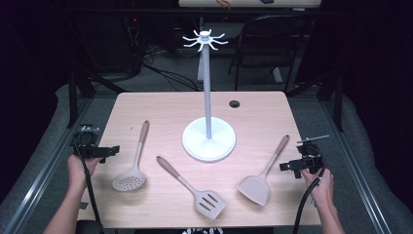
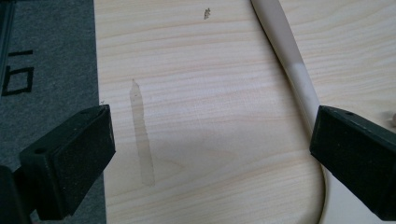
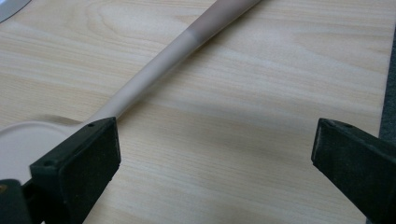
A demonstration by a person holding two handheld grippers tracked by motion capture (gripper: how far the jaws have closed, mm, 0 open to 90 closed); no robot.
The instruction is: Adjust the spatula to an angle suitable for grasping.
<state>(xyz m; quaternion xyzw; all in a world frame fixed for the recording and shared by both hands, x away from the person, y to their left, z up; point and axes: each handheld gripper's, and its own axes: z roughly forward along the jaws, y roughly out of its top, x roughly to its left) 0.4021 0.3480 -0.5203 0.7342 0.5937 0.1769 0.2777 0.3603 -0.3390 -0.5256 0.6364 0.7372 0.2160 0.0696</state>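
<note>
both hand-held grippers, left (image 1: 90, 148) and right (image 1: 303, 163), are released; lower the left one squarely over the skimmer (image 1: 134, 163) handle, left of the stand (image 1: 209, 139), then squeeze.

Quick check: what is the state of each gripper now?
Left gripper: open, holding nothing.
Right gripper: open, holding nothing.

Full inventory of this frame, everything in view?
table: 1, light wood, centre
hook stand: 1, white, upright mid-table
skimmer: 1, beige with brown handle, flat, left of stand
slotted turner: 1, beige, flat, front centre
solid turner: 1, beige, flat, right of stand
folding chair: 1, black, behind table
left gripper: 1, black, open, at the table's left edge
right gripper: 1, black, open, at the table's right edge
hands: 2, on the grippers
</note>
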